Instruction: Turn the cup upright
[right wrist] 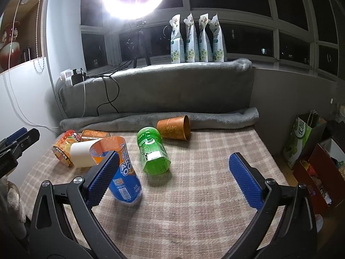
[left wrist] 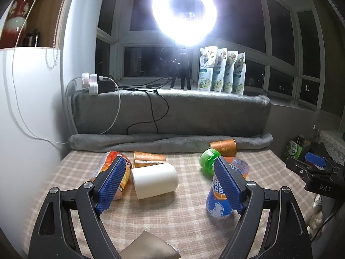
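Several cups are on a checked cloth (left wrist: 172, 215). A blue and orange cup (right wrist: 125, 185) stands upright, a little tilted, also in the left wrist view (left wrist: 217, 200). A white cup (left wrist: 154, 180) lies on its side between my left gripper's fingers, also in the right wrist view (right wrist: 80, 154). A green cup (right wrist: 153, 151), two brown cups (right wrist: 174, 128) (left wrist: 148, 158) and an orange printed cup (left wrist: 107, 168) lie on their sides. My left gripper (left wrist: 170, 185) is open and empty. My right gripper (right wrist: 174, 179) is open and empty, with the blue cup just behind its left finger.
A grey blanket roll (right wrist: 151, 118) and a covered ledge (left wrist: 172, 112) bound the far side. On the ledge stand a ring light tripod (left wrist: 181, 73), several pouches (left wrist: 222, 71) and a power strip (left wrist: 94, 84). Bags and boxes (right wrist: 306, 142) stand at the right.
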A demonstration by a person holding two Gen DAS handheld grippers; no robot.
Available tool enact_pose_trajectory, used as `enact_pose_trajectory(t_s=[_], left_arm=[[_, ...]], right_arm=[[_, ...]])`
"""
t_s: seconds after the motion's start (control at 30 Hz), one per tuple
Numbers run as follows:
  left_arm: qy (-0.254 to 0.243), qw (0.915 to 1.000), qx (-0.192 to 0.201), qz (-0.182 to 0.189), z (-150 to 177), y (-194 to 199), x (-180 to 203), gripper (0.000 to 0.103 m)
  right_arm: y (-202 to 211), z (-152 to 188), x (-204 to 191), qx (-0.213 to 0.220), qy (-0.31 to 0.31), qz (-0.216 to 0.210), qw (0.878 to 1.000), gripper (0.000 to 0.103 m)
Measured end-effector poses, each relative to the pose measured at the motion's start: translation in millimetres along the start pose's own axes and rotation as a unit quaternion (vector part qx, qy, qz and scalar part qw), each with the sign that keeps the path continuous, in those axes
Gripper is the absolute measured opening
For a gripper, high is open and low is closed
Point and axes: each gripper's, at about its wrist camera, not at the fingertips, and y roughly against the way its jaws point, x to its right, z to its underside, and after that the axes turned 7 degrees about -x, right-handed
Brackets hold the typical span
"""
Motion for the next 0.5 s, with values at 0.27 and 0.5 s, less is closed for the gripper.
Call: enact_pose_trajectory(t_s=[0.27, 0.5], left_arm=[[0.004, 1.0000, 0.001, -0.002, 0.1, 1.1, -2.3, 0.084], [0.006, 1.0000, 0.004, -0.003, -1.5, 2.8, -4.5, 0.084]], right_arm=[[0.3, -0.1, -0.1, 0.001, 0.000, 0.001, 1.000, 0.103], [0.5, -0.6, -1.0, 0.000, 0.000, 0.001, 1.000, 0.103]])
